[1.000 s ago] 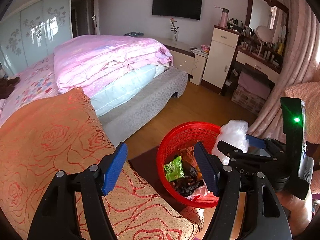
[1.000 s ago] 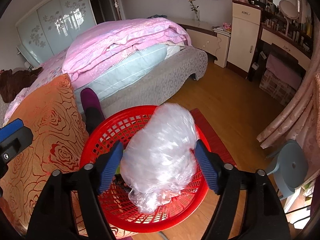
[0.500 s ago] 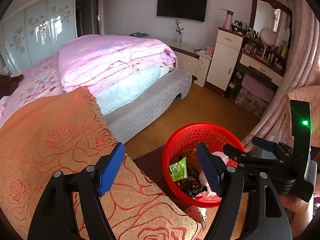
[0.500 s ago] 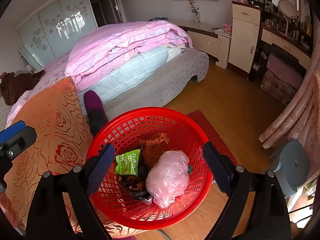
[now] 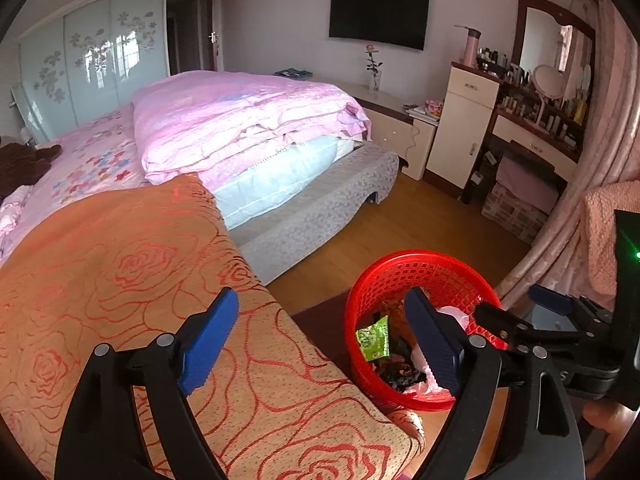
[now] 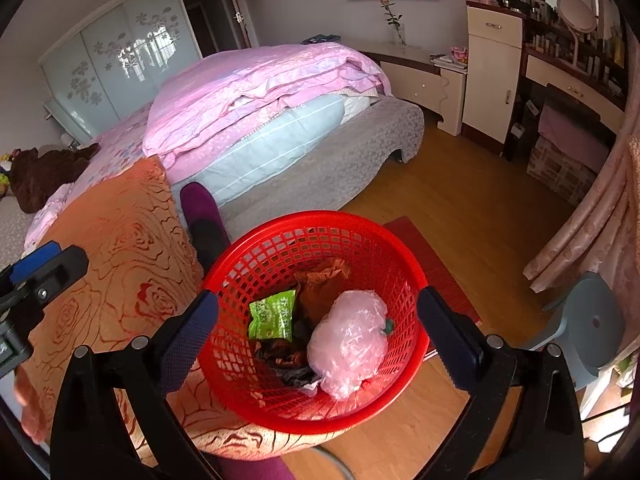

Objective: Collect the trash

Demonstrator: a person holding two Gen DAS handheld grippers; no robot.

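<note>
The red basket (image 6: 316,308) is open at the top, so a gripper can go in from above. Inside, a clear bag (image 6: 348,344), a green packet (image 6: 272,314) and brown scraps fill the bottom. An orange blanket (image 6: 120,264) presses against its left side. On the right the wood floor (image 6: 480,216) is bare up to a grey stool (image 6: 588,320) and the curtain (image 6: 592,216).
</note>
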